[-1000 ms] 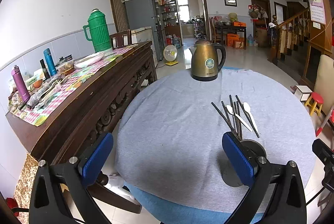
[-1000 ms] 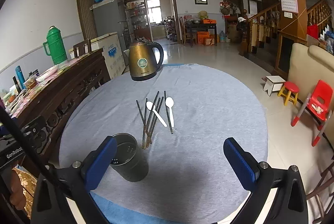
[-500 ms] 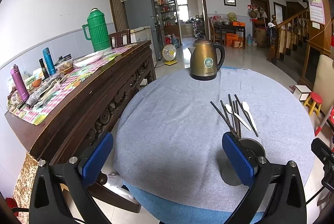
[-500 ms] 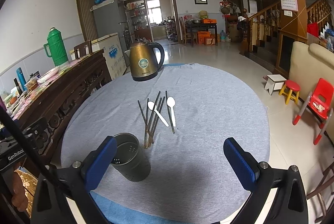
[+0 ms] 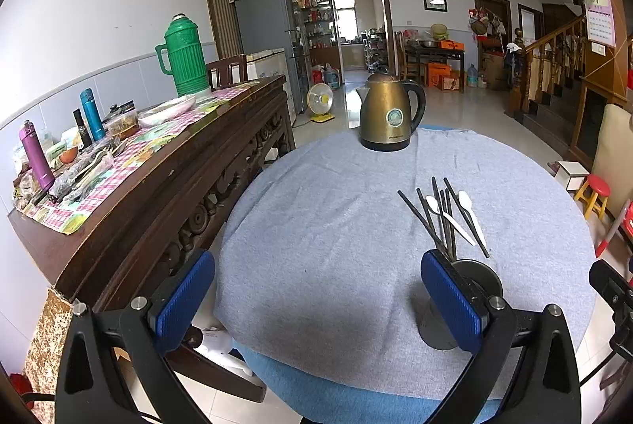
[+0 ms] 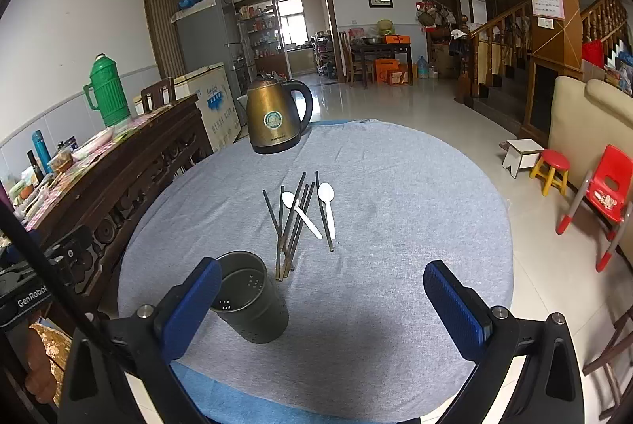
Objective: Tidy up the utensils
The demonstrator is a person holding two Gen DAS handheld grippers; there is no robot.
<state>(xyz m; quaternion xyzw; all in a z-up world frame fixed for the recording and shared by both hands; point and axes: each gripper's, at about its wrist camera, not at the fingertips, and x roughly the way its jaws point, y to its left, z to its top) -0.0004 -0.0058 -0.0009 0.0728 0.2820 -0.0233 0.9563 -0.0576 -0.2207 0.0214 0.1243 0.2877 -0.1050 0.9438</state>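
Utensils, namely a loose bundle of dark slender chopsticks [image 6: 290, 226] and two white plastic spoons [image 6: 328, 204], were seen lying flat on the grey cloth of the round table [image 6: 395, 186], just beyond the dark perforated metal holder [image 6: 247, 295] that stood upright near the table's front edge. None had yet been placed in the holder, so the task was judged to be at its start.

Both tongs were spread wide and held nothing: the left gripper [image 5: 316, 301] was poised over bare cloth, and the right gripper [image 6: 322, 305] was poised with the holder just inside its left finger.

Several risks were judged likely. The chopsticks were crossed and overlapping, with one spoon laid across them, so a pinch on one stick could drag its neighbours or flick the spoon aside. The thin sticks lay flush on soft cloth, which could be bunched up by the pads. The light holder could be tipped if it were struck by a finger or by a stick entering at an angle.

The holder's open mouth and perforated inner wall were shown only in the right wrist view; in the left wrist view it was largely hidden behind the right-hand blue pad [image 5: 451, 301]. A cluttered wooden sideboard [image 5: 166, 186] was shown more fully in the left view.
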